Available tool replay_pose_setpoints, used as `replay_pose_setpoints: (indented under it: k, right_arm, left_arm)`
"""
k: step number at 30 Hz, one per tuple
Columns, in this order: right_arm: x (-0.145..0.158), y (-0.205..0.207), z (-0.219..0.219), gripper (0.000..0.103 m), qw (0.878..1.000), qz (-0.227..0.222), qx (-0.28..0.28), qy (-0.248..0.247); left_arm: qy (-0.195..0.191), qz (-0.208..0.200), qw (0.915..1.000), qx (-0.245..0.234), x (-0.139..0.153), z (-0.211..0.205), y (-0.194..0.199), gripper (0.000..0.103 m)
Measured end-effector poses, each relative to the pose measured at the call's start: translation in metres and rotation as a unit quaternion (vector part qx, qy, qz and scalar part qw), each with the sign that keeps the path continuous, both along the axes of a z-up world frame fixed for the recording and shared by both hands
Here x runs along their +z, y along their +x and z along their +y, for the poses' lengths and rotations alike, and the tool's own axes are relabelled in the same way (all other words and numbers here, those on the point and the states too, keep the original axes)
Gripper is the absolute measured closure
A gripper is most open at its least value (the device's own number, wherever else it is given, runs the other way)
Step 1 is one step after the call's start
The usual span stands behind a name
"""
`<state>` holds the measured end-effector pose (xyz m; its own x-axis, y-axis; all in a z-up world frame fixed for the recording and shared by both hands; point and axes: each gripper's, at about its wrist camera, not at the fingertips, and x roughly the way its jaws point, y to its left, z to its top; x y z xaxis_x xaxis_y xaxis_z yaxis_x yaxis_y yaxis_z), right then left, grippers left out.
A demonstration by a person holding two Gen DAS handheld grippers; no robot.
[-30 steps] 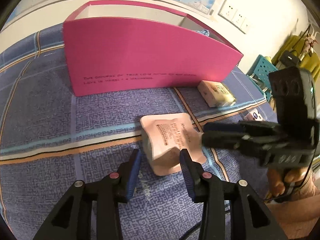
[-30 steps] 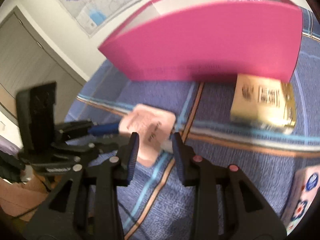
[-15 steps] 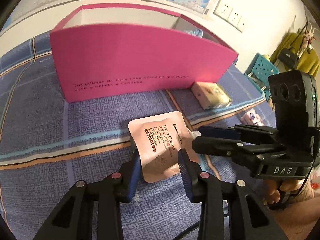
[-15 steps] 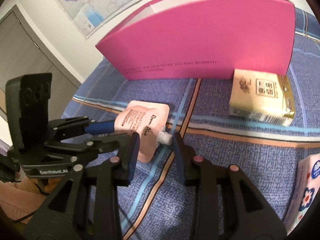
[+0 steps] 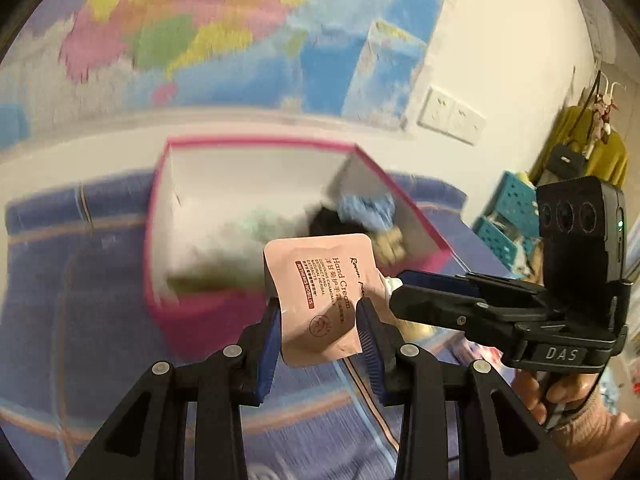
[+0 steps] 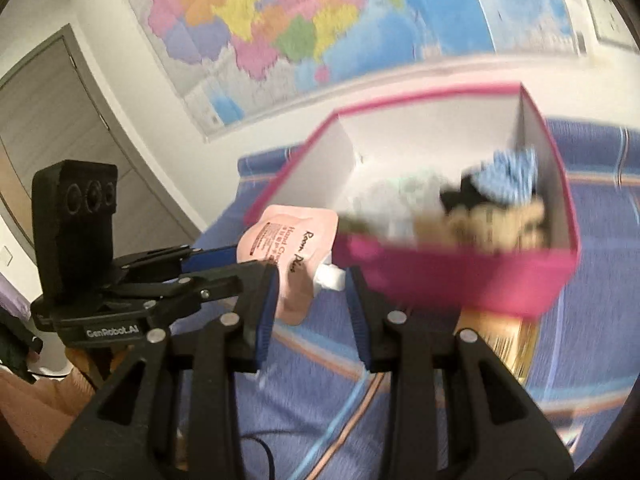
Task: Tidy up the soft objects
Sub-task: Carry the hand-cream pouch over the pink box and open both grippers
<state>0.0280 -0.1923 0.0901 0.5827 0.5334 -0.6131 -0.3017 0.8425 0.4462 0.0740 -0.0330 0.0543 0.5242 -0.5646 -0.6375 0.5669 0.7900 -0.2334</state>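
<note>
- Lifted off the blue cloth (image 5: 100,320) since half a second ago, the hand cream pouch (image 5: 320,296) hangs at the pink box's (image 5: 208,312) 6 o'clock edge.
- Left gripper (image 5: 320,332) pinches the pouch's sides.
- Right gripper (image 6: 312,292) pinches its white spout (image 6: 330,277).

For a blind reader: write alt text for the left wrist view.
The left gripper holds a pink pouch in front of an open pink box, while the right gripper meets its white spout. Background is blurred.
</note>
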Motion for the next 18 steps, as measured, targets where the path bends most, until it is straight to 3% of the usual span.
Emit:
replay_pose_setpoints:
  k: [6, 10, 13, 18]
  right_arm:
    - [0.018, 0.054, -0.006, 0.066, 1.0, -0.017, -0.009, 0.009]
    - [0.011, 0.097, -0.006, 0.066, 0.999, 0.004, 0.003, 0.037]
    - [0.004, 0.12, 0.002, 0.066, 1.0, 0.011, -0.003, 0.014]
    - [-0.006, 0.13, 0.0, 0.066, 0.999, 0.025, -0.009, 0.021]
  left_arm:
    - [0.022, -0.021, 0.9991, 0.029, 0.013, -0.012, 0.048, 0.066]
    - [0.03, 0.0, 0.9987, 0.041, 0.003, -0.019, 0.083, 0.066]
    - [0.043, 0.012, 0.9968, 0.066, -0.005, -0.021, 0.102, 0.066]
    - [0.041, -0.001, 0.9954, 0.086, -0.005, -0.012, 0.102, 0.066]
